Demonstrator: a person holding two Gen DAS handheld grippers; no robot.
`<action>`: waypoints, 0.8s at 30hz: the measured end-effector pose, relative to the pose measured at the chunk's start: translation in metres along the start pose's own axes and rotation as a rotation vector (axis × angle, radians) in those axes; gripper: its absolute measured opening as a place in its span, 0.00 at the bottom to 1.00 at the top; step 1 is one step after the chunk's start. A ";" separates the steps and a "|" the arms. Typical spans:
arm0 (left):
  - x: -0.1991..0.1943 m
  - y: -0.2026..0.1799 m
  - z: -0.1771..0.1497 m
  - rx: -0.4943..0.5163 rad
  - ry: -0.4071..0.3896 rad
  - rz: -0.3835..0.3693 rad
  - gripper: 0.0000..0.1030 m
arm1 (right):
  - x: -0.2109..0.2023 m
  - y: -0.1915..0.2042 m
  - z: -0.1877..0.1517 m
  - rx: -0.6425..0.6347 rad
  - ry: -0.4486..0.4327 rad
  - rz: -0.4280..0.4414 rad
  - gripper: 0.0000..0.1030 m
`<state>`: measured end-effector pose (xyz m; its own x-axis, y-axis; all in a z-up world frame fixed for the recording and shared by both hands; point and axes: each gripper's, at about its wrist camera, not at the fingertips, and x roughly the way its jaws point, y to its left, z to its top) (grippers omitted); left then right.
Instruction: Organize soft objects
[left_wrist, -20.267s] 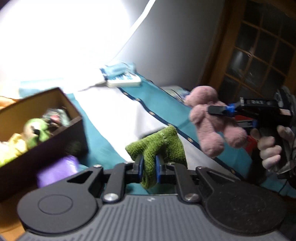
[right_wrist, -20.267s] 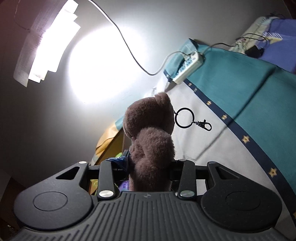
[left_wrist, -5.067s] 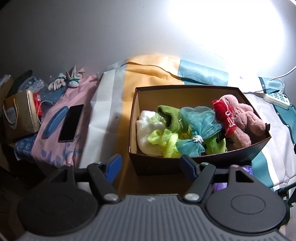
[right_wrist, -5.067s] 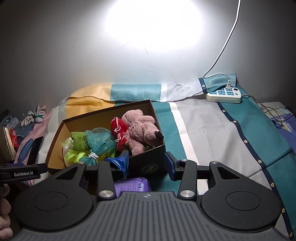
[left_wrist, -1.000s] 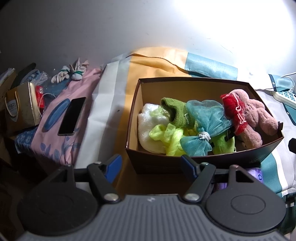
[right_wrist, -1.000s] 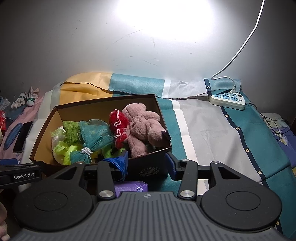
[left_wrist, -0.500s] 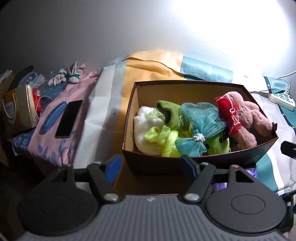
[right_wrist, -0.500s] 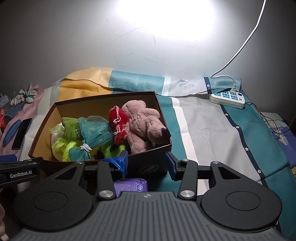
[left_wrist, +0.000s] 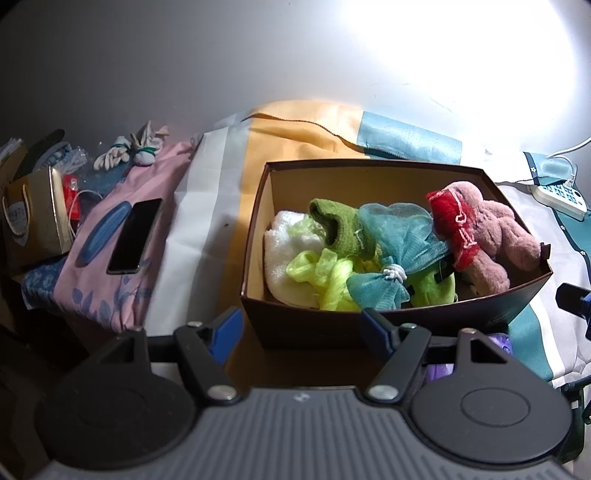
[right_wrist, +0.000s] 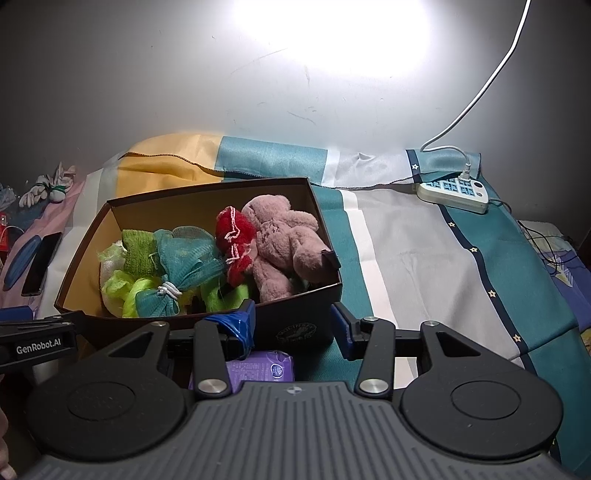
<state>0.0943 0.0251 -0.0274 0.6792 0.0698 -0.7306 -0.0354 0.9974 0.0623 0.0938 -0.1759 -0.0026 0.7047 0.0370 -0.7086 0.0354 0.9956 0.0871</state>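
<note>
Bed (right_wrist: 424, 258): covered by a striped sheet in yellow, teal and white.
Box (left_wrist: 424, 325): dark cardboard, sitting on the stripes (open-topped).
Power strip (right_wrist: 452, 192): white, near the wall.
Purple packet (right_wrist: 258, 367): just beside the box's near wall.
Phone (left_wrist: 135, 230): on pink cloth, left.

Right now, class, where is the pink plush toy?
In both views the pink plush toy lies in the brown box, at its right end, touching the red knitted piece.

A home bedroom: patterned bedsheet (right_wrist: 424, 258), power strip (right_wrist: 452, 192) by the wall, phone (left_wrist: 135, 230) on pink bedding (left_wrist: 110, 273).
</note>
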 end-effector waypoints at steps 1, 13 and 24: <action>0.000 0.000 0.000 0.001 0.000 0.000 0.70 | 0.000 0.000 0.000 -0.001 0.000 0.001 0.28; -0.001 0.000 0.000 0.001 -0.007 0.002 0.70 | 0.000 0.000 0.000 -0.002 0.001 0.001 0.28; -0.002 0.000 0.000 -0.002 -0.013 0.016 0.70 | 0.000 0.001 0.000 0.004 -0.002 0.010 0.28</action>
<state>0.0931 0.0251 -0.0263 0.6883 0.0857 -0.7203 -0.0481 0.9962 0.0726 0.0940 -0.1752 -0.0029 0.7068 0.0465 -0.7059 0.0313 0.9948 0.0968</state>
